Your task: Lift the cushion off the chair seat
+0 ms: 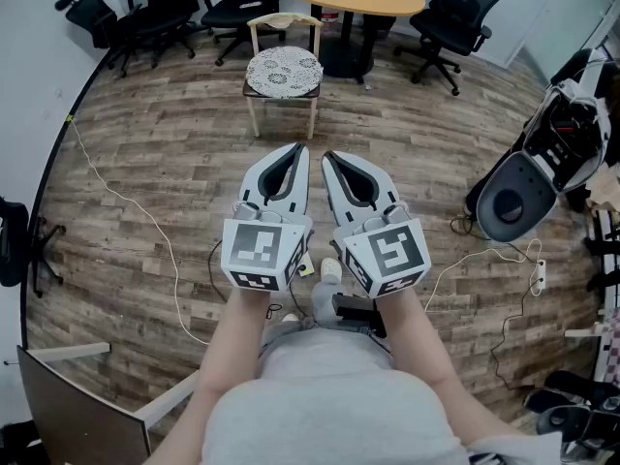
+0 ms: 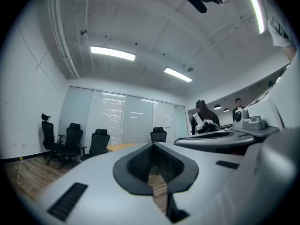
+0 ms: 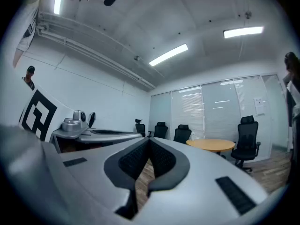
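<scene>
Cushion (image 1: 283, 70) lies flat on the wooden chair (image 1: 254, 114) seat, well ahead of us across the floor. We judge the approach comes first: close in, unclench, then pinch the cushion's near edge clear of the seat. Left tool (image 1: 297, 151) and right tool (image 1: 329, 156) are both clenched, empty and side by side.

Lacy cloth cushion (image 1: 283, 71) on a pale wooden chair (image 1: 283, 17), matt wood-plank floor (image 1: 407, 124).
</scene>
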`<action>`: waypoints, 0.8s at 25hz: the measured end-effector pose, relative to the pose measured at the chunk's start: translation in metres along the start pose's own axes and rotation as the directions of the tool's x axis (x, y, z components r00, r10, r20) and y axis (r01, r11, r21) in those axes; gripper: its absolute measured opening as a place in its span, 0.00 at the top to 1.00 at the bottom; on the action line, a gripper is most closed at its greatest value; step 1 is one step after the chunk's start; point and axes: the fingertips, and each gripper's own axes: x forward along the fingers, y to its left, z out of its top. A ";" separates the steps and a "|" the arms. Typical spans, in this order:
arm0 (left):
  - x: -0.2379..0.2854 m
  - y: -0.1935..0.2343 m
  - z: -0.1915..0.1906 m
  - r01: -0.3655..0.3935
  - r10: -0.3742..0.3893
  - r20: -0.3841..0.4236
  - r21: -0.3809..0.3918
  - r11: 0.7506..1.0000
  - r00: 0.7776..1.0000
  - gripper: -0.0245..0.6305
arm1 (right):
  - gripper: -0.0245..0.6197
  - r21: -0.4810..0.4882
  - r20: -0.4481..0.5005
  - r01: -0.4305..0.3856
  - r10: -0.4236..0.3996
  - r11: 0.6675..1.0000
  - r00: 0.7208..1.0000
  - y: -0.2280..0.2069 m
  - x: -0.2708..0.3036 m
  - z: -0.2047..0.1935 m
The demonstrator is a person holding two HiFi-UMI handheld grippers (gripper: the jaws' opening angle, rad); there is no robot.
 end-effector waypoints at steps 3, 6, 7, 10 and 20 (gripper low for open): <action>0.016 0.004 0.002 -0.003 0.003 -0.003 0.005 1.000 1.000 0.96 | 0.92 0.004 0.002 -0.003 0.003 1.000 1.000 -0.014 0.010 0.002; 0.037 0.011 0.003 -0.015 0.015 -0.002 0.004 1.000 1.000 0.96 | 0.92 0.007 0.002 -0.009 0.009 1.000 1.000 -0.031 0.025 -0.001; 0.044 0.014 0.001 -0.020 0.020 -0.002 0.002 1.000 1.000 0.96 | 0.92 0.009 0.002 -0.012 0.012 1.000 1.000 -0.037 0.031 -0.003; 0.069 0.021 -0.004 -0.034 0.034 -0.005 0.005 0.999 0.999 0.96 | 0.92 0.014 0.007 -0.024 0.024 1.000 1.000 -0.057 0.049 -0.009; 0.148 0.047 -0.009 -0.109 0.109 0.010 0.012 0.994 0.994 0.96 | 0.92 -0.014 0.064 -0.114 0.114 0.993 0.991 -0.114 0.104 -0.010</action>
